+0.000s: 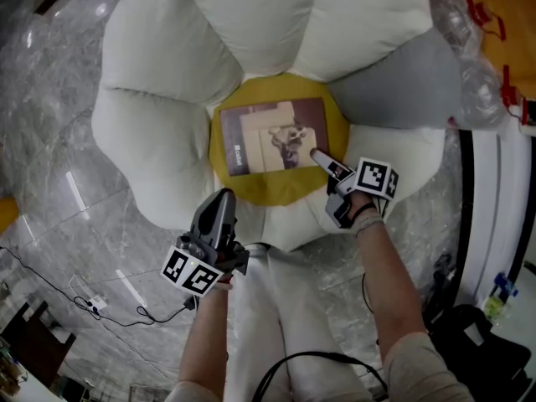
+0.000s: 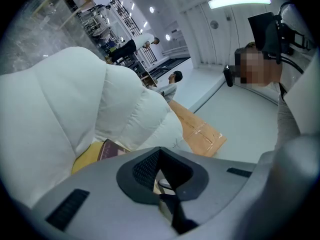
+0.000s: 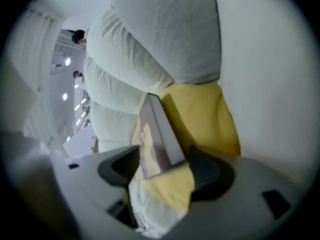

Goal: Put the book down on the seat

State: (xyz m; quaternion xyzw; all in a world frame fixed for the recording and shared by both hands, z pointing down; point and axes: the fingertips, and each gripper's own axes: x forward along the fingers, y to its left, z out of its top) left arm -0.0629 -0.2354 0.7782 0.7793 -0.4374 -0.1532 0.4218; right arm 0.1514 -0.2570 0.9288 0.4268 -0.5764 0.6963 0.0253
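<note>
A brown book (image 1: 272,136) with a pale cover picture lies flat on the yellow middle (image 1: 335,124) of a white flower-shaped cushion seat (image 1: 142,132). My right gripper (image 1: 322,159) is at the book's near right corner, its jaws open. In the right gripper view the book's corner (image 3: 157,129) sits between the pads without being pressed, on the yellow fabric (image 3: 205,114). My left gripper (image 1: 219,203) hangs back over the seat's front edge, shut and empty. In the left gripper view, an edge of the book (image 2: 111,149) shows past the left gripper (image 2: 161,176).
One petal of the seat is grey (image 1: 394,82). Grey marble floor surrounds it, with a cable (image 1: 100,304) at the left. The person's legs in white trousers (image 1: 276,325) are below the seat. White and orange equipment (image 1: 494,23) stands at the right. Flattened cardboard (image 2: 200,134) lies on the floor beyond.
</note>
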